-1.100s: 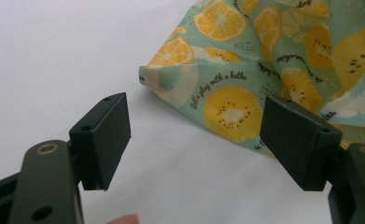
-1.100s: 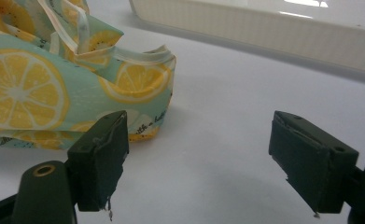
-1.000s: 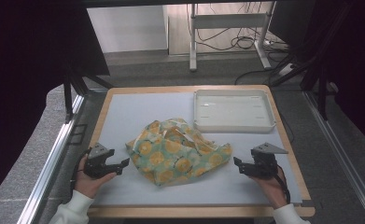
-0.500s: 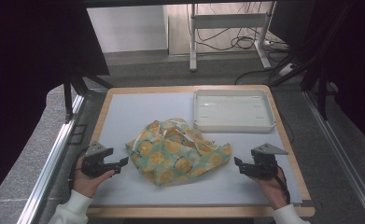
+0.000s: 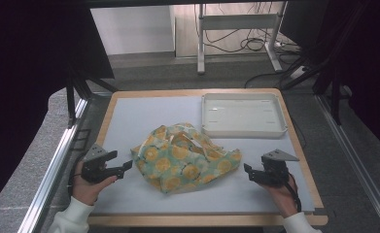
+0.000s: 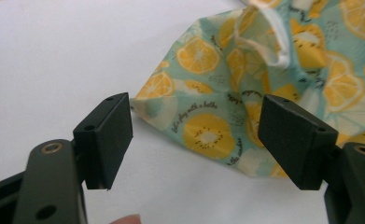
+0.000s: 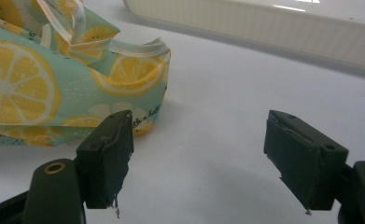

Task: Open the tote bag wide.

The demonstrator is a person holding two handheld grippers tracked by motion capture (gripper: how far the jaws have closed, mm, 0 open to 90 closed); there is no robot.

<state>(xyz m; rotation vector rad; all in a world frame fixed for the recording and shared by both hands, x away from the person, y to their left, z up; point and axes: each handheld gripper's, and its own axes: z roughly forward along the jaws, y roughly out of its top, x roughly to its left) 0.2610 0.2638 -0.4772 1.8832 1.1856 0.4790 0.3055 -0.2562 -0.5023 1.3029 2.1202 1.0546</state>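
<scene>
A crumpled cloth bag (image 5: 187,158) with a lemon print on pale green lies in the middle of the white table mat (image 5: 144,116). Its white handles (image 6: 276,44) lie loose on top. My left gripper (image 5: 124,168) hovers just left of the bag's corner (image 6: 157,105), jaws open, nothing between them. My right gripper (image 5: 248,173) sits low at the bag's right end (image 7: 138,79), jaws open and empty, with the cloth just beyond its left pad (image 7: 108,156).
A shallow white tray (image 5: 242,115) stands at the back right of the mat. The wooden table edge (image 5: 202,219) frames the mat. Black posts and a metal rail (image 5: 56,165) run along the left side; cables lie on the floor behind.
My left gripper has risen a little off the mat beside the bag's corner. The right gripper and the bag have stayed put.
</scene>
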